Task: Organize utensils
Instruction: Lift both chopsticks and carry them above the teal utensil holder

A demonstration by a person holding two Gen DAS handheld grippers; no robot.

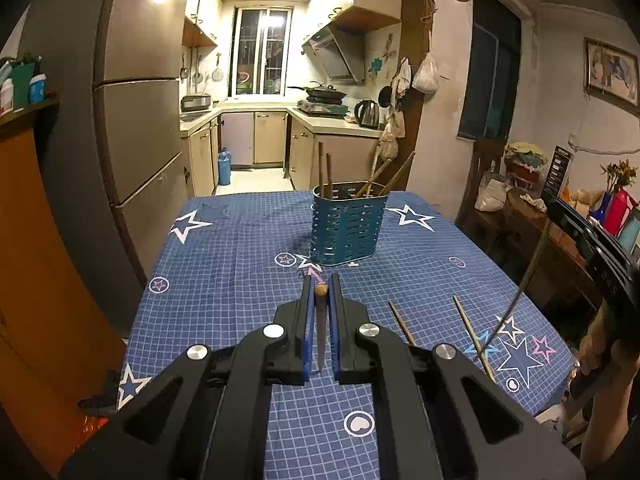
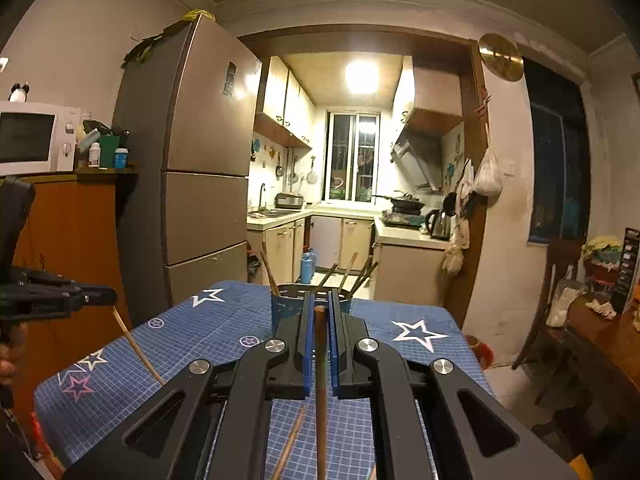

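Left gripper (image 1: 321,286): jaws clamped on one chopstick (image 1: 320,320). Right gripper (image 2: 320,300): jaws clamped on a second chopstick (image 2: 320,360). Both are held above the tablecloth (image 1: 224,272). Blue utensil holder (image 1: 346,228) stands ahead, near centre; two loose chopsticks (image 1: 474,336) lie right of it.

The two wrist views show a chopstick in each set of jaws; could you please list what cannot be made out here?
- Left wrist view: the left chopstick has its lower length hidden behind the left gripper.
- Right wrist view: the right chopstick is cut off by the bottom edge.
- Both views: the blue holder walls hide the lower ends of the chopsticks inside; in the right wrist view the right gripper blocks most of it.
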